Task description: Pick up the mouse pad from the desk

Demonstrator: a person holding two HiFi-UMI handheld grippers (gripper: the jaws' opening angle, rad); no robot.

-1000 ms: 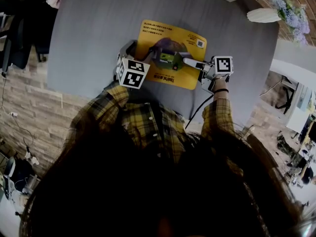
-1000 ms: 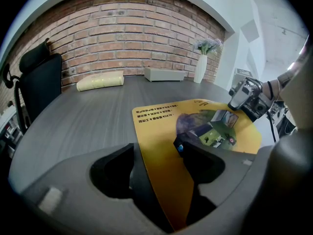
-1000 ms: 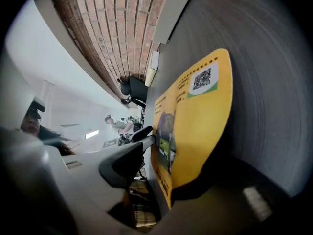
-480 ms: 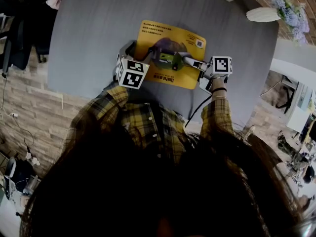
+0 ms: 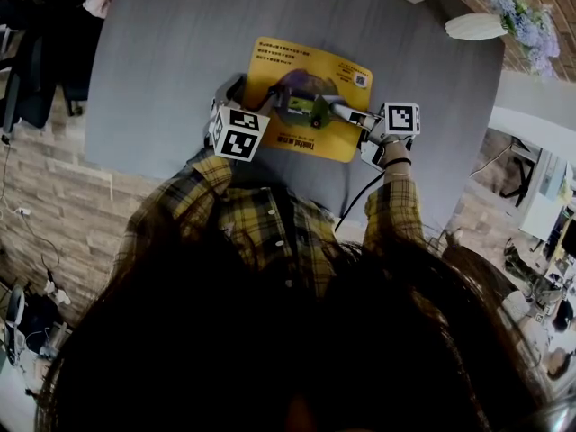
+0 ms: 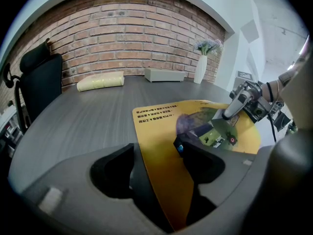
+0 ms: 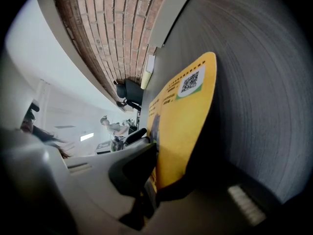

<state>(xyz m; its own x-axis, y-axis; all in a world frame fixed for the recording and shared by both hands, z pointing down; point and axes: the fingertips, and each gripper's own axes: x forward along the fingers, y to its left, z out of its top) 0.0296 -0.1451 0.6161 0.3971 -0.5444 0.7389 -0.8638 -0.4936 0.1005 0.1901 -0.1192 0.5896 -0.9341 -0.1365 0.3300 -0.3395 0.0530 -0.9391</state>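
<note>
A red brick wall (image 6: 122, 38) runs behind a broad grey wood-grain desk (image 5: 162, 70), with a black office chair (image 6: 39, 87) at the desk's left end. Near the person's edge of the desk lies the yellow rectangular mouse pad (image 5: 301, 61), printed with a dark picture, lines of text and a small square code in one corner. The left gripper (image 6: 159, 155) has its two grey jaws closed on the pad's near left edge, the yellow sheet pinched between them and curving up out of the grip. The right gripper (image 7: 155, 153) is clamped fully onto the pad's right edge, where the pad stands clear of the desk with a dark shadow beneath it. Far back on the desk rest a pale yellow cushion (image 6: 100, 81) and a flat grey box (image 6: 164, 74). Just beside the box stands a slim white vase (image 6: 200, 68) holding pale purple flowers.
</note>
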